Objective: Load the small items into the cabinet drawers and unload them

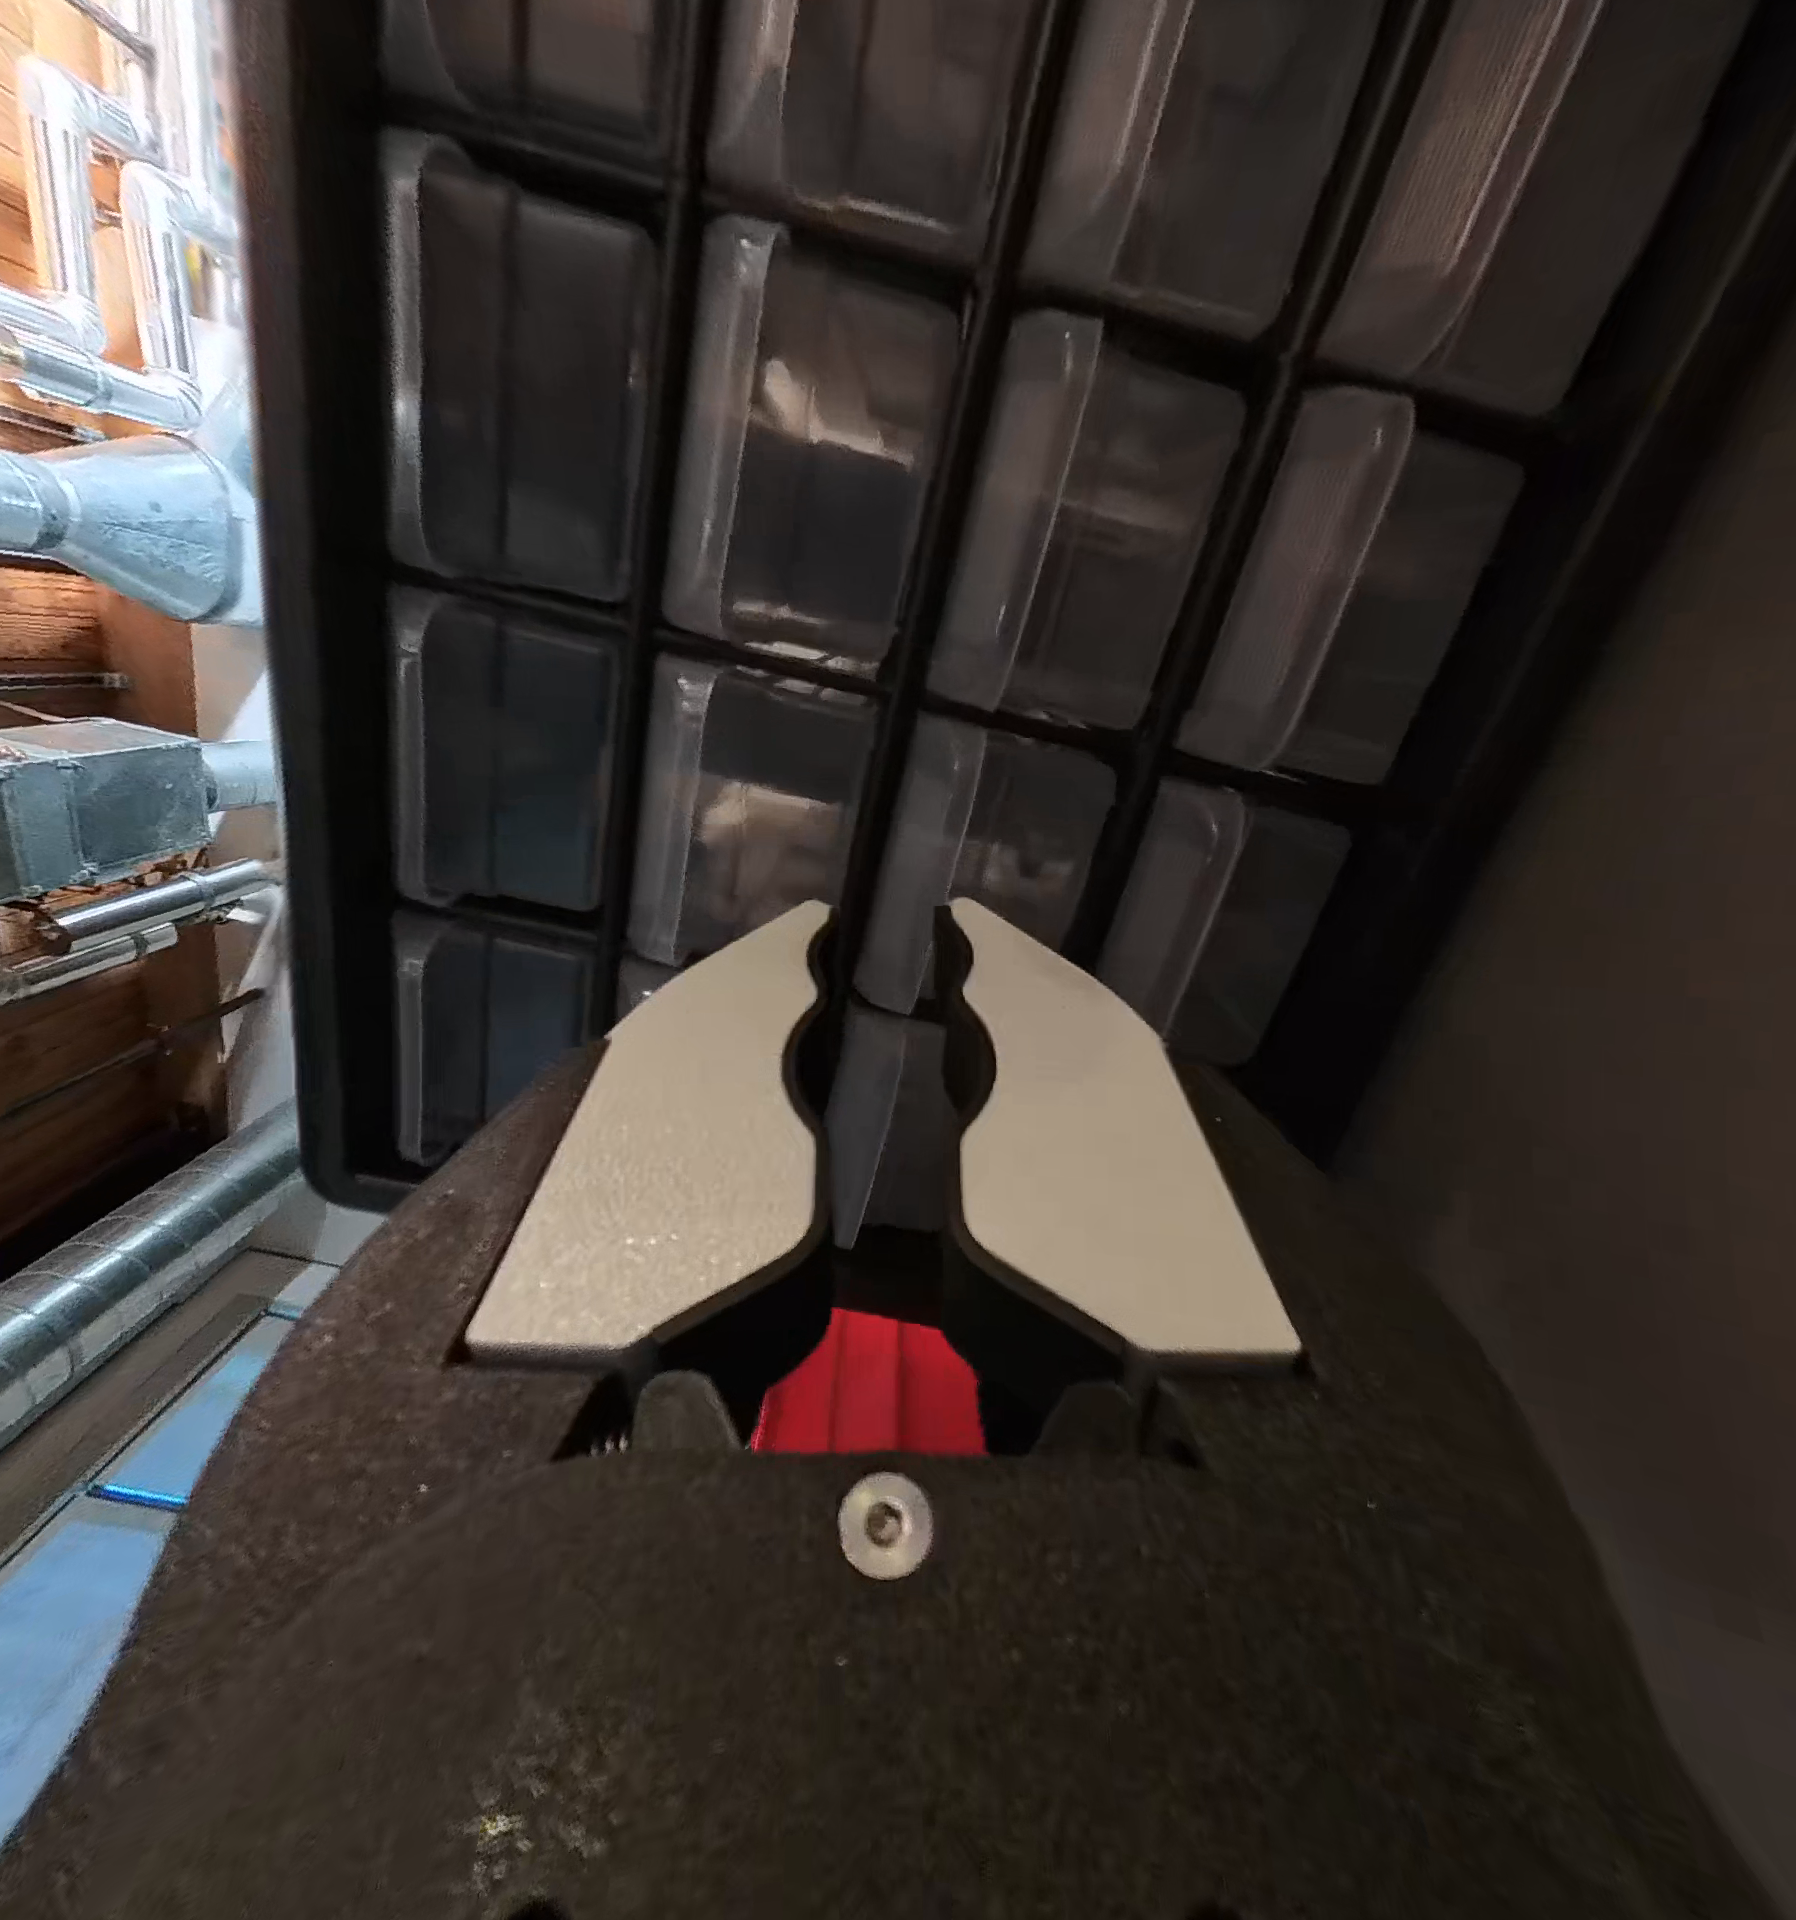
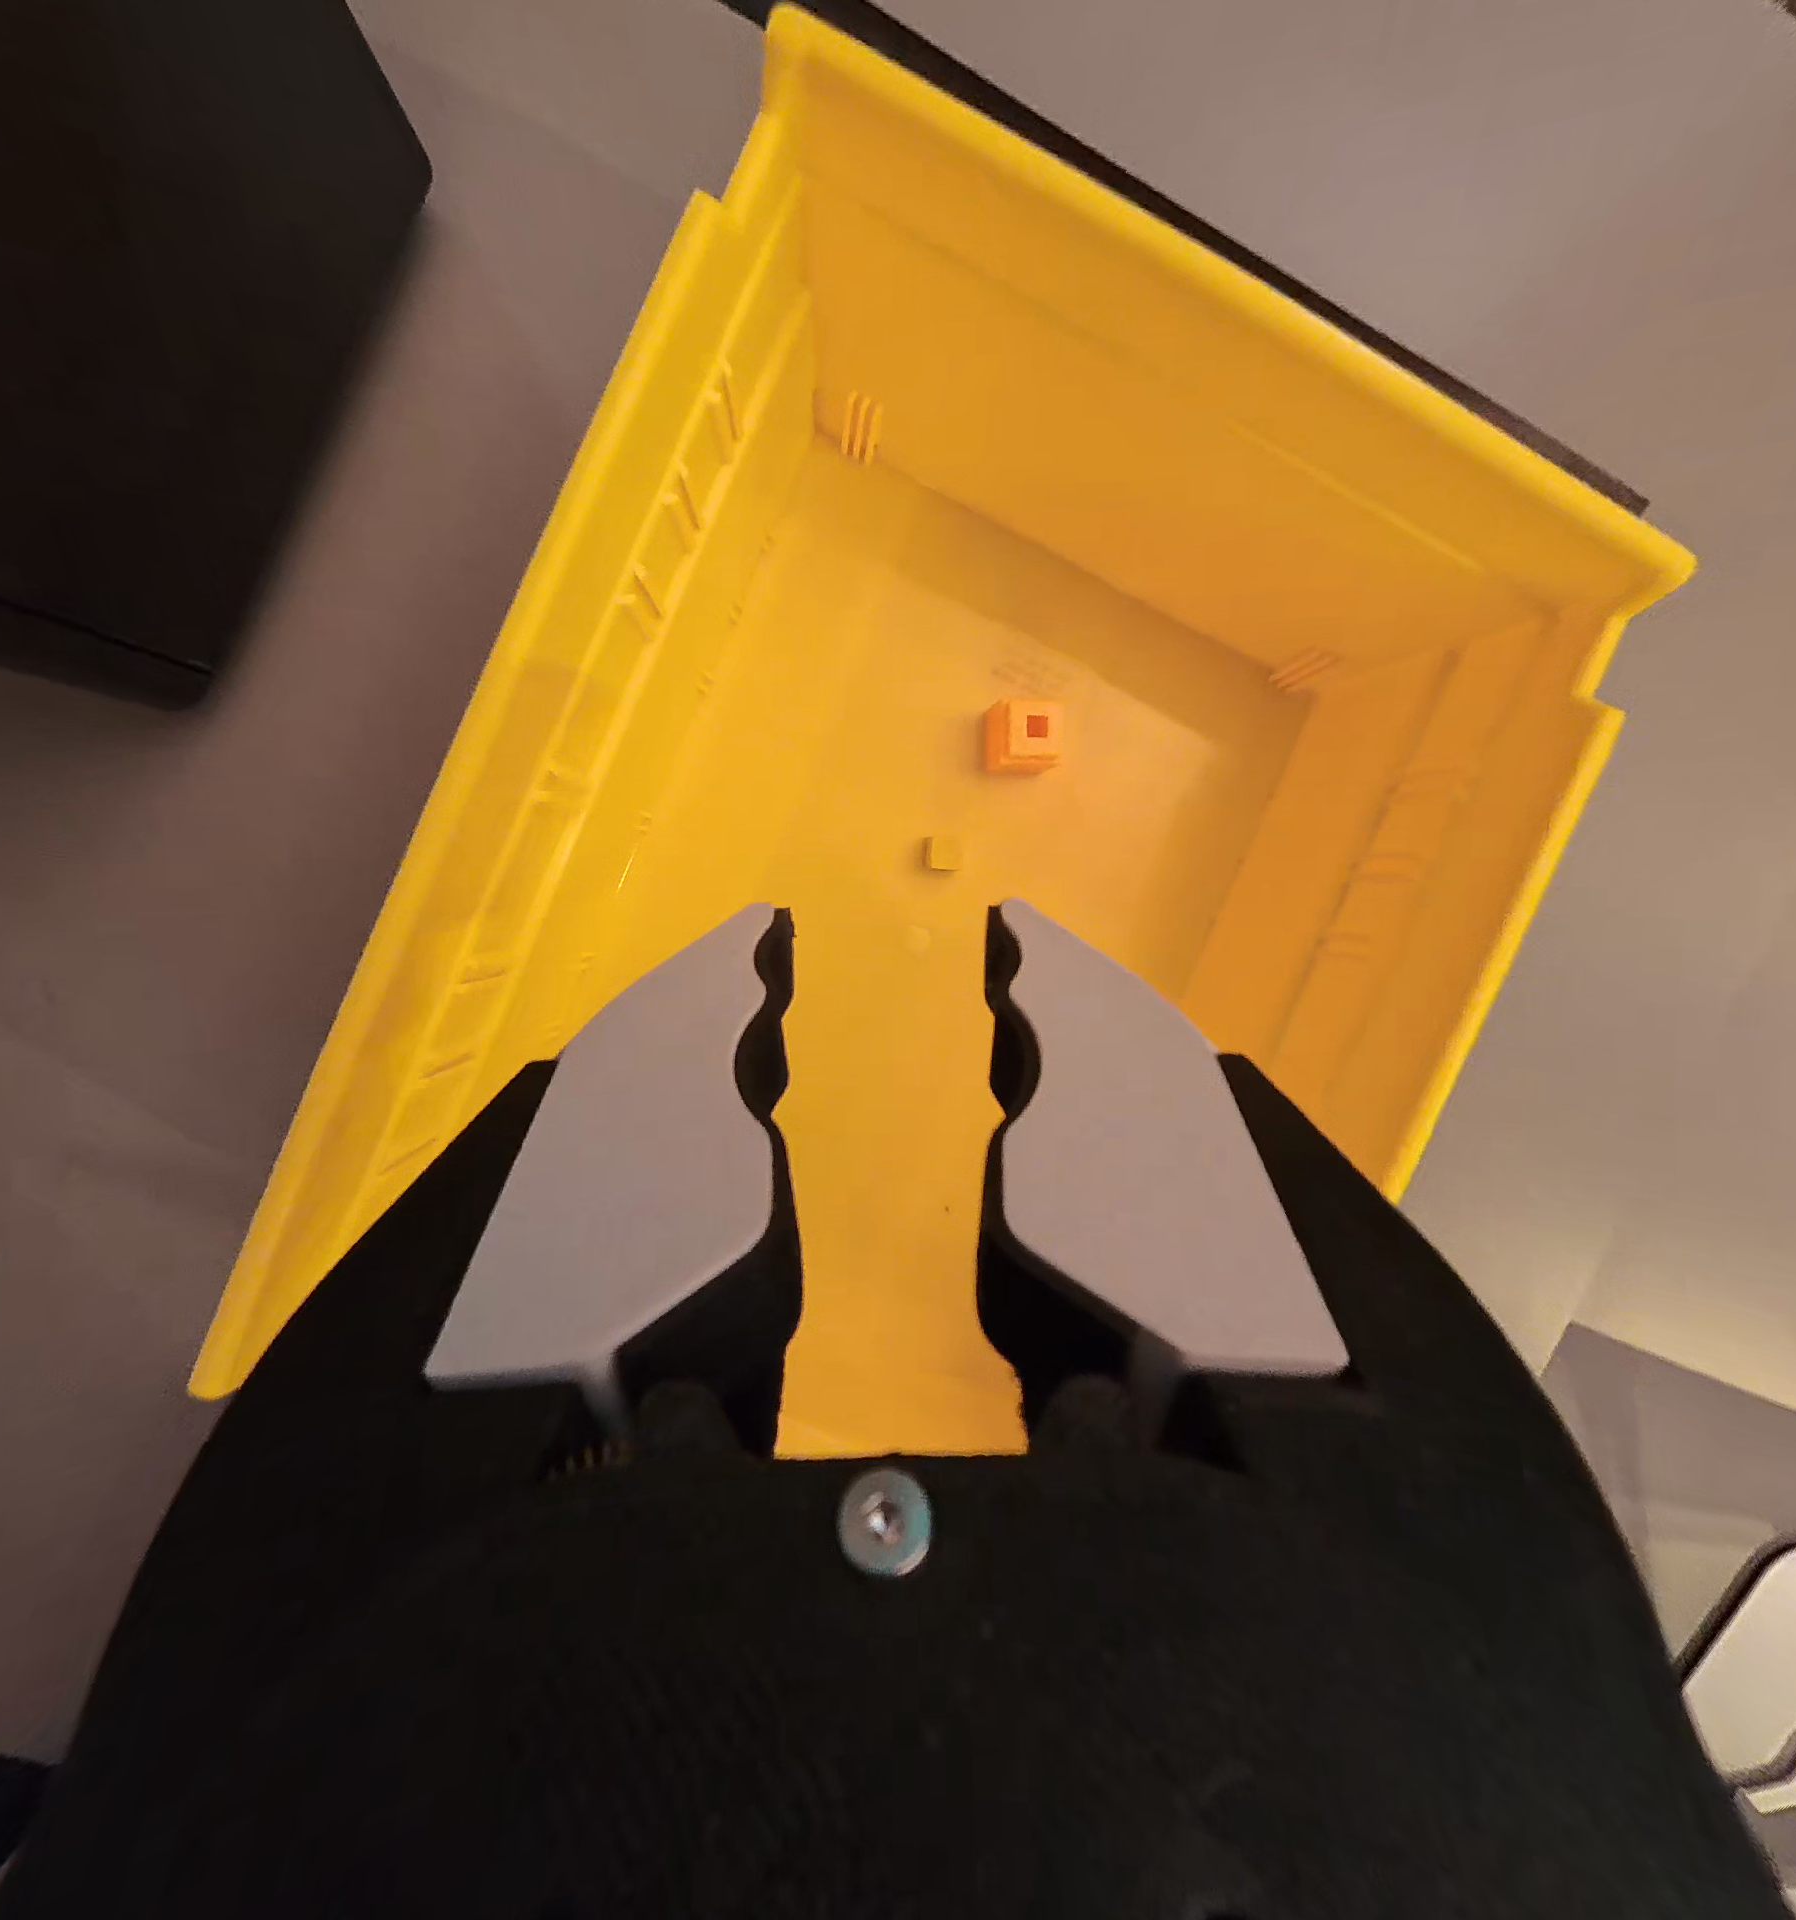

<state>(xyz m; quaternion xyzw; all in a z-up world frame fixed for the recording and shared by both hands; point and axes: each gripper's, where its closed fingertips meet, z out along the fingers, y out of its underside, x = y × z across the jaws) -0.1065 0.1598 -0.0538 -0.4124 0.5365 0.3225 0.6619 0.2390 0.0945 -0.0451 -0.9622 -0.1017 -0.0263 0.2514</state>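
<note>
Cabinet [image 1: 665, 499] fills the left wrist view, its lowest drawers hidden behind the left gripper [image 1: 883, 925], which seems clamped on a clear drawer handle [image 1: 899, 935]. Right gripper [image 2: 889, 914] gapes empty above a yellow bin [image 2: 1081, 343] holding an orange cube [image 2: 1024, 735].

- Left wrist view: dim; cabinet [image 1: 873, 468] drawers dark with faint glare on the clear fronts, pipes [image 1: 94, 520] at left brighter, edges blurred, fisheye bending.
- Right wrist view: warm light; yellow bin [image 2: 977, 468] bright, slight blur, dark box [image 2: 125, 312] underexposed.
</note>
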